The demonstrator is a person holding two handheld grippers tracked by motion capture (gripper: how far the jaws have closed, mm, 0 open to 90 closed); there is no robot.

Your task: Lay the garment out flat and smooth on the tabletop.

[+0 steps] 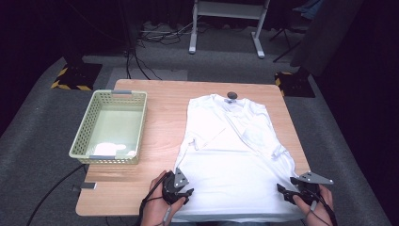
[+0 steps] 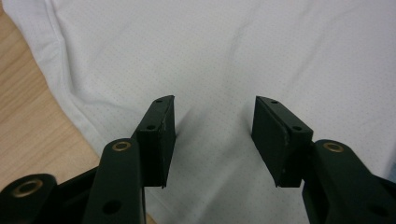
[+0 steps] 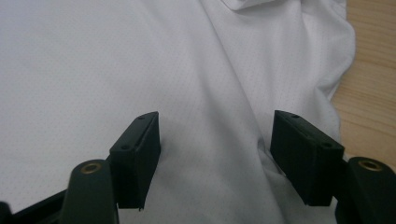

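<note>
Between the parted jaws of the left gripper [image 2: 212, 140] lies white cloth of the t-shirt [image 1: 233, 155], near its left hem, unpinched. At the shirt's right hem the right gripper [image 3: 215, 158] stands the same way, jaws apart over the fabric. Spread flat, the shirt covers the wooden table [image 1: 155, 101], collar at the far edge. Left of the shirt sits a pale green basket [image 1: 84, 129].

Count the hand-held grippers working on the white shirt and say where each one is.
2. The left hand-held gripper sits at the shirt's near left corner; the right hand-held gripper sits at its near right corner. Both have their jaws apart over the cloth.
</note>
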